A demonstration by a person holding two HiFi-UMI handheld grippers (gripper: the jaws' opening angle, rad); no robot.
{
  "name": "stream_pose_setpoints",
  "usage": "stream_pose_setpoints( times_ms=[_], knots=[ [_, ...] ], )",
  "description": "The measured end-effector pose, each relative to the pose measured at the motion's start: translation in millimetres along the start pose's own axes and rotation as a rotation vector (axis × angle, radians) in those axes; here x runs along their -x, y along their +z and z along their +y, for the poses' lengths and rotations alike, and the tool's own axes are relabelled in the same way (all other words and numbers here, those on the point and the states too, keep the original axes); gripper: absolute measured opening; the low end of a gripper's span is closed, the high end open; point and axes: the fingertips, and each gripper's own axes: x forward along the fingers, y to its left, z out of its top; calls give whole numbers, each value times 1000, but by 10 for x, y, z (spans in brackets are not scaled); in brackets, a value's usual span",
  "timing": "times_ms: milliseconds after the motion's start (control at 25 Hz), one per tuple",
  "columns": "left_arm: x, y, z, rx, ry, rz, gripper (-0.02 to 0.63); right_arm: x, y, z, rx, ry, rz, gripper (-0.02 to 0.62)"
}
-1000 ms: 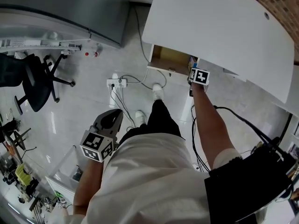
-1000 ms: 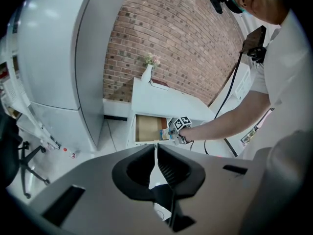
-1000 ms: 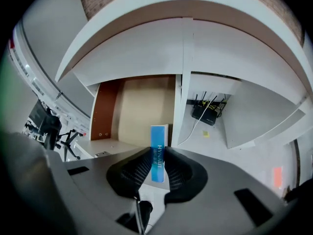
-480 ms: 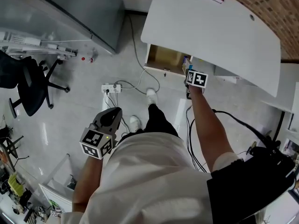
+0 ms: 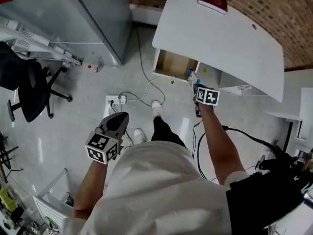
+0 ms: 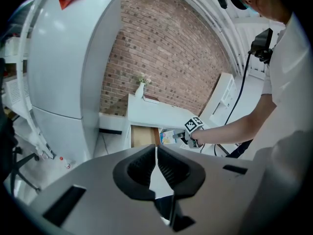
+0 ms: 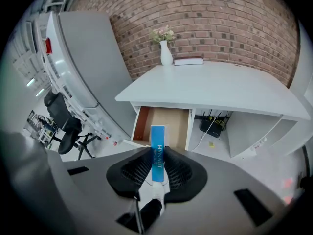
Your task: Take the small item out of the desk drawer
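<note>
A: Right gripper (image 7: 157, 151), fingers?

B: Partly spread, pinching a slim blue box (image 7: 157, 137) with white lettering. Both ribbed pads (image 7: 139, 168) press its long sides. The box stands upright, its top end poking past the fingertips.

A: Where does the box sit against the drawer?

B: The drawer (image 7: 164, 121) is pulled open under the white desk (image 7: 210, 89), wood-coloured inside. From the head view, the box (image 5: 192, 77) is at the drawer's (image 5: 173, 65) front right corner, in the right gripper (image 5: 197, 86), arm stretched forward. Whether it is fully clear of the drawer edge, I cannot tell.

A: Left gripper?

B: The left gripper (image 6: 156, 152) has its pads pressed together at the tips, with only a thin wedge of gap lower down. Nothing is between them. From the head view it (image 5: 119, 120) hangs low beside the person's left hip, well apart from the desk, over the floor.

A: Anything else worth logging?

B: A white vase (image 7: 166, 53) with flowers and a red book (image 7: 188, 60) are at the back of the desktop, against the brick wall. A black office chair (image 5: 29, 89) is off to the left. A power strip (image 5: 116, 100) lies on the floor tiles, cables running toward the desk.
</note>
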Motion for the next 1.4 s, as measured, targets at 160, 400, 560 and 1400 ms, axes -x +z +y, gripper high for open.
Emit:
stream_pose_setpoints(
  times_ms=[160, 400, 560, 1400],
  knots=[
    [273, -123, -65, 3, -17, -25, 26, 428, -214, 288, 8, 24, -12, 101],
    [645, -335, -126, -6, -39, -40, 25, 1045, -573, 768, 31, 65, -29, 101],
    [867, -470, -139, -4, -45, -44, 25, 1422, -832, 1060, 40, 90, -32, 101],
    [1300, -1119, -317, -2, -89, -27, 25, 2281, -1814, 1946, 97, 158, -39, 101]
  ],
)
